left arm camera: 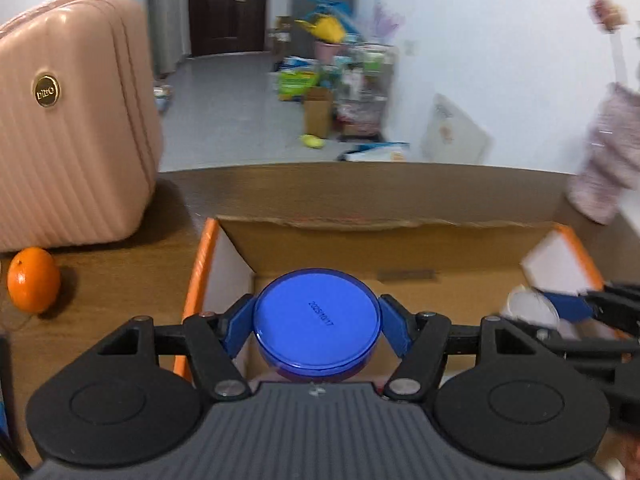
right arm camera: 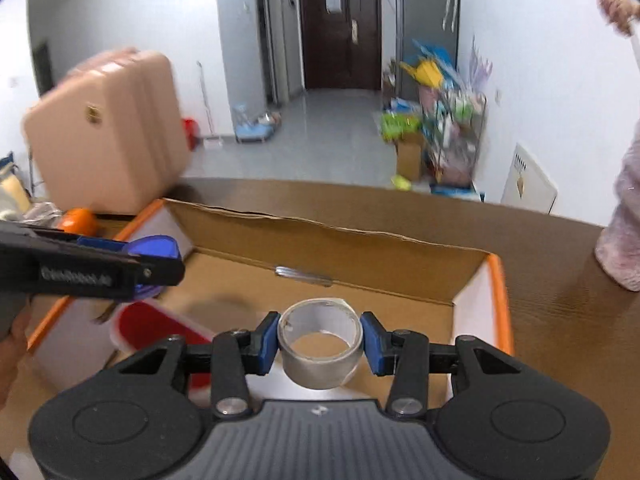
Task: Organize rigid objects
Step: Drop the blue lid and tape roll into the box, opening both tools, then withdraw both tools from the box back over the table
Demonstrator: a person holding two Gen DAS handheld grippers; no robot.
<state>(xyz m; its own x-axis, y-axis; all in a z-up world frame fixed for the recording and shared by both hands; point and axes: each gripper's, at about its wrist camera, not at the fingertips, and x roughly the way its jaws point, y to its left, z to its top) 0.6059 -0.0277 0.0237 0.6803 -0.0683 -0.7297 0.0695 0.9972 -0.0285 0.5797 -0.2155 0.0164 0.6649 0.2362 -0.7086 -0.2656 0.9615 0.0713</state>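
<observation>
Basically, cardboard box (right arm camera: 400, 256) sat open on the tabletop (right arm camera: 560, 280) as the drop bin, suitcase (left arm camera: 68, 120) at 10 o'clock. Left hand-held gripper (left arm camera: 316, 326) was clenched wide around a blue-lidded jar (left arm camera: 316, 320) over the box's left side. Right hand-held gripper (right arm camera: 320, 344) pinched a tape roll (right arm camera: 320, 344), narrower, above the box, likely about to drop it.
</observation>
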